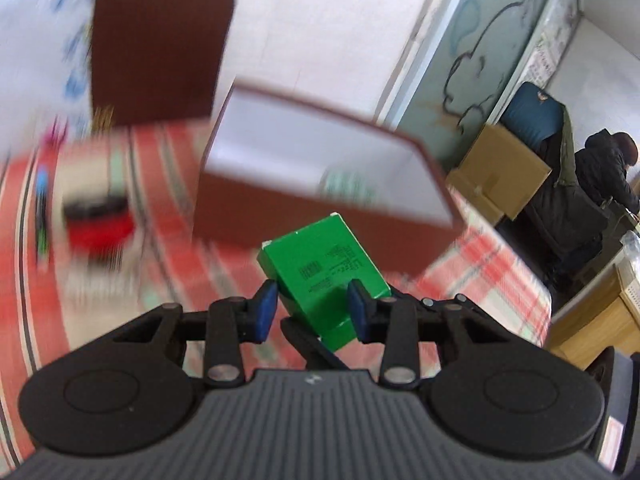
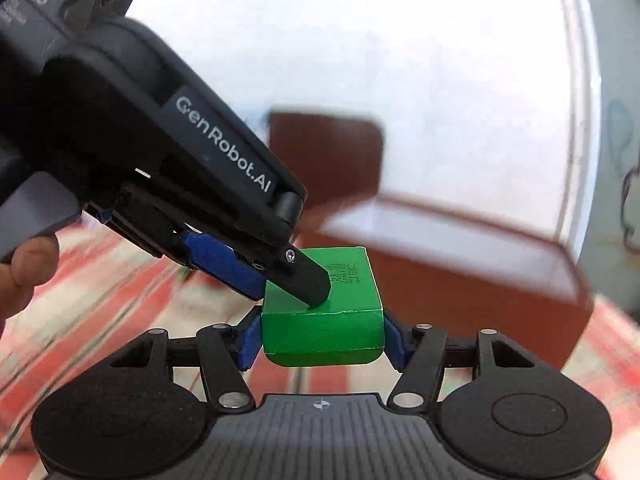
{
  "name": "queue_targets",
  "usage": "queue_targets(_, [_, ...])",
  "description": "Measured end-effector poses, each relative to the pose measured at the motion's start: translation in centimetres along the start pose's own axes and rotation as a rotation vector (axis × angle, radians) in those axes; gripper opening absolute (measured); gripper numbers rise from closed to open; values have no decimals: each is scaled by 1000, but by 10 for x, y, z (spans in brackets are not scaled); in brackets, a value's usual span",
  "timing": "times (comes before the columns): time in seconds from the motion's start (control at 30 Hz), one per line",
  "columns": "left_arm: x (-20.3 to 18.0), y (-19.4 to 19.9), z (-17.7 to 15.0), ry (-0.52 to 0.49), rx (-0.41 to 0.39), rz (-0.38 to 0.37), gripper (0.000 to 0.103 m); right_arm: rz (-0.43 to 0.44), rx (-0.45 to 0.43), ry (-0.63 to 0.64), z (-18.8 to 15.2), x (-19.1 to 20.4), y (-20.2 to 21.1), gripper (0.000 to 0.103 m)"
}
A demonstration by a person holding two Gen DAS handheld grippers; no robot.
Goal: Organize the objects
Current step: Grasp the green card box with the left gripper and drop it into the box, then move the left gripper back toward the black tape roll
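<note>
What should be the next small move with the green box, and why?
Probably carry the green box forward over the open brown box before releasing. Both the left gripper and the right gripper appear to clamp it, and it hangs above the plaid cloth, short of the brown box's rim.

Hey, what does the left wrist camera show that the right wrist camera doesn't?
Only the left wrist view shows a red and black object on the plaid tablecloth, cardboard boxes and a seated person. Only the right wrist view shows the left claw from outside, one finger across the green box, plus a hand. Both share the green box, the open brown box and its lid.
</note>
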State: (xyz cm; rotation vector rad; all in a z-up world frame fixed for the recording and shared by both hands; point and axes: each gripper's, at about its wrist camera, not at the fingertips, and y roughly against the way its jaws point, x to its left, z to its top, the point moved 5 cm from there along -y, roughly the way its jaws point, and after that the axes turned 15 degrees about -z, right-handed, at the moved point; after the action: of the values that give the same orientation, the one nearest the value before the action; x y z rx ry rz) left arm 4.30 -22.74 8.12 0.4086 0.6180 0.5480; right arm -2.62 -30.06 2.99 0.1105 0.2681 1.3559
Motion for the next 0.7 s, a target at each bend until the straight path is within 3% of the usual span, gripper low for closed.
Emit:
queue_targets(0.17, [-1,-31,49,-84,-32,37,41,-44,-59,-48,34,-16,-48,59])
queue_targets(0.27, [12,-51,66,-109,-43,88,49,-45,-48,-57,42,-17,-83,62])
queue_targets(0.3, [20,-56,69,-106,-46,120,51,-51,-44,-51,42,-16,-94,64])
queue_targets(0.33, [29,-59,71,-100,-47,151,51,-73,-34,-41,40,-15,-104,76])
queue_targets(0.37, [35,-59,71,-90,-50,169,51,-100,-28,-38,38,-16,-110,78])
queue_targets(0.57, [54,-20,60,-51,-150,145,55,-100,-89,-102,24,-17,-86,79])
queue_targets(0.7, [94,24,33,46,-208,223,60,-14,-135,-96,13,6,-47,79])
